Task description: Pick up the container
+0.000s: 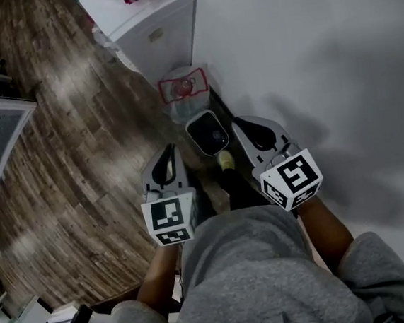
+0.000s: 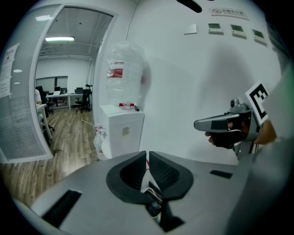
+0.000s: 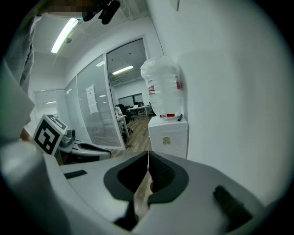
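Observation:
A small dark bin with a pale rim (image 1: 208,132) stands on the floor by the white wall, seen from above. Just beyond it a clear plastic water jug with a red label (image 1: 183,89) sits on the floor. My left gripper (image 1: 167,155) is held in the air left of the bin, jaws shut and empty (image 2: 147,158). My right gripper (image 1: 244,127) hangs just right of the bin, also shut with nothing between its jaws (image 3: 148,158). Neither gripper touches the bin or the jug. Each gripper shows in the other's view.
A white water dispenser (image 1: 154,28) carrying a clear jug (image 2: 123,73) stands against the wall (image 1: 305,55) ahead. Wood floor (image 1: 80,155) spreads to the left, with a glass partition (image 2: 27,101) and an office beyond. A yellowish thing (image 1: 226,160) lies below the bin.

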`<state>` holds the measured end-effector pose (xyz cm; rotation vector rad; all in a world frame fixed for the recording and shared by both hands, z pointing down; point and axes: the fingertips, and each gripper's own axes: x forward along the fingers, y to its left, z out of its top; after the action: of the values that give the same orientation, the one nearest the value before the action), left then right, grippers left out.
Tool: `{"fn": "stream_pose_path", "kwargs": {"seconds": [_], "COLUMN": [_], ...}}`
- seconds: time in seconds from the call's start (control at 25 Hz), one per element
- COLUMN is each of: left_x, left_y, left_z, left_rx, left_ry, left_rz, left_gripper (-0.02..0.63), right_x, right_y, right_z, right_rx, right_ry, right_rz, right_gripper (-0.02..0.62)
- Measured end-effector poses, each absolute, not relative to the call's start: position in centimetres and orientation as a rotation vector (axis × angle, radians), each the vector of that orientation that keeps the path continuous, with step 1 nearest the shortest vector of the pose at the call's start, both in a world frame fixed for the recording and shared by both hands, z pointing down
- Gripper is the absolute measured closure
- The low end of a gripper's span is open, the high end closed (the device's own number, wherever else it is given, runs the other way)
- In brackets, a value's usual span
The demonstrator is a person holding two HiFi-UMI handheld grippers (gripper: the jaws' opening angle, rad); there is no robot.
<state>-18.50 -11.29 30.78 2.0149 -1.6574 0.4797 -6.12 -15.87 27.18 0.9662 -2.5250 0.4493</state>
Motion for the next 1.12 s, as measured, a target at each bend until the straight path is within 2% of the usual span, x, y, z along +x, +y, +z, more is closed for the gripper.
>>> {"fn": "stream_pose_path", "kwargs": {"seconds": [0.52, 1.04, 1.12], "left_x": [-17.0, -16.1, -15.7], "left_y": [-14.1, -15.8, -15.8], "left_z": [46.8, 66.3, 69.4], "left_rx": [1.983, 1.882, 1.889], "left_ry": [-1.388, -1.312, -1.27], "left_rz": [0.621, 0.732, 0.742], "left_gripper": [0.577, 0.575, 0.556], "right_x": [-6.7, -7.9, -8.1], "right_y": [-18.2, -17.7, -17.3], "right_z": [38.7, 55.0, 56.9], "right_rx": [1.103, 0.951, 0.946], "right_ry": [-2.41, -2.347, -2.347], "right_rz": [0.658, 0.81, 0.819], "right_gripper": [0.569, 0.569, 0.569]}}
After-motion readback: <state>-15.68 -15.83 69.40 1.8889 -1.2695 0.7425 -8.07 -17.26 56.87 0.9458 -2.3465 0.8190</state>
